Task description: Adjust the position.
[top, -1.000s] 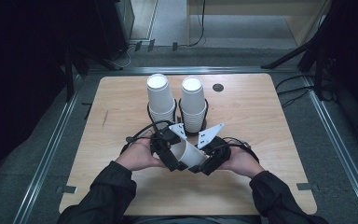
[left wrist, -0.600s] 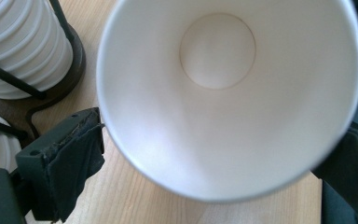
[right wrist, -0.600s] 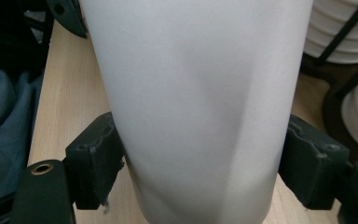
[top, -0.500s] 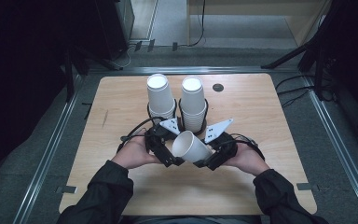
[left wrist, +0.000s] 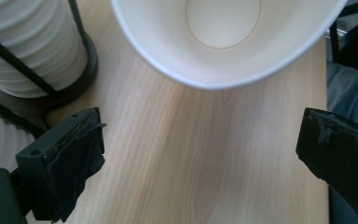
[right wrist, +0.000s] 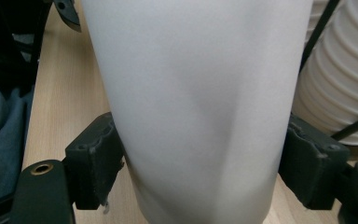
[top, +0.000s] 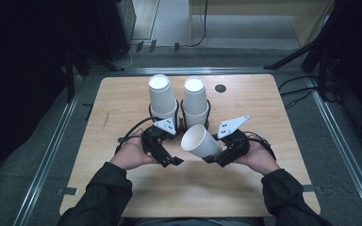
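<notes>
A white paper cup (top: 200, 141) lies tilted above the wooden table (top: 122, 108), its mouth turned towards the left. My right gripper (top: 217, 154) is shut on its lower body; in the right gripper view the pads press both sides of the cup (right wrist: 191, 107) at my right gripper (right wrist: 200, 172). My left gripper (top: 167, 153) stands open and empty just left of the cup's rim. In the left gripper view the cup's open mouth (left wrist: 223, 42) hangs beyond my left gripper (left wrist: 200, 158), apart from its jaws.
Two stacks of white cups (top: 161, 96) (top: 194, 99) stand upside down in black wire holders right behind the grippers, also close in the gripper views (left wrist: 32, 46) (right wrist: 340, 93). A dark round grommet (top: 220, 88) sits at the table's back. Metal rails run along both sides.
The right gripper has drawn the cup to the right and slightly up, away from the left gripper. The cup's mouth now tilts upward. The left hand has stayed put.
</notes>
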`<state>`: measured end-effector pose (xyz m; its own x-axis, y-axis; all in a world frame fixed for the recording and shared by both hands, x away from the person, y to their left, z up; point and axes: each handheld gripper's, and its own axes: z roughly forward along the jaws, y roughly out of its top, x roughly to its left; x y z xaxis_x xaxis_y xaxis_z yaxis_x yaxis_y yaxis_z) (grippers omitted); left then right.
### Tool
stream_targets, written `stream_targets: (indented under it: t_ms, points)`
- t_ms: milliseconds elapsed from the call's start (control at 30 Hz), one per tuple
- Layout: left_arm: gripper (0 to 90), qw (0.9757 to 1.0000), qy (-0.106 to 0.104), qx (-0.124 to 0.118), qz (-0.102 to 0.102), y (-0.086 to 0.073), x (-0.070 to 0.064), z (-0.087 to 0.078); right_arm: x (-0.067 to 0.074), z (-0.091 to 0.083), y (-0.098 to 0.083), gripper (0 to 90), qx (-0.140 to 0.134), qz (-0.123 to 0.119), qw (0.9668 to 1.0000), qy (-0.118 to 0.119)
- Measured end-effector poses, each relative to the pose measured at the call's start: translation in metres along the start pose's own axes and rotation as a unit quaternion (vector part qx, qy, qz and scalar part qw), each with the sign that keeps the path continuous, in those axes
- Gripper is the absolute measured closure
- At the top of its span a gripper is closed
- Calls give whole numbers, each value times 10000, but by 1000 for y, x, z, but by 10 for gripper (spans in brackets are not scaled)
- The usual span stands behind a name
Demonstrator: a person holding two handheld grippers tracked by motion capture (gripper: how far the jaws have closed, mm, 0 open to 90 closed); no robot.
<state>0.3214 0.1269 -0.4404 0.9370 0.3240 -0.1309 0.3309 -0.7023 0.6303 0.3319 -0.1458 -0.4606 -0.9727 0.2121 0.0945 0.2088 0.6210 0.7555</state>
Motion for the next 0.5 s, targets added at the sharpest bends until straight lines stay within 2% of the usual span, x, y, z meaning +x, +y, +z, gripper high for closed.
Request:
stream_targets:
  t_ms: [267, 500]
  points:
    - [13, 9989, 105, -440, -83, -4, 0, -1, -3, -11, -1, 217, -243, 110, 9996, -68]
    - [13, 9976, 107, -670, -112, -1, -5, 2, -4, -15, 0, 216, -429, 171, 9989, -28]
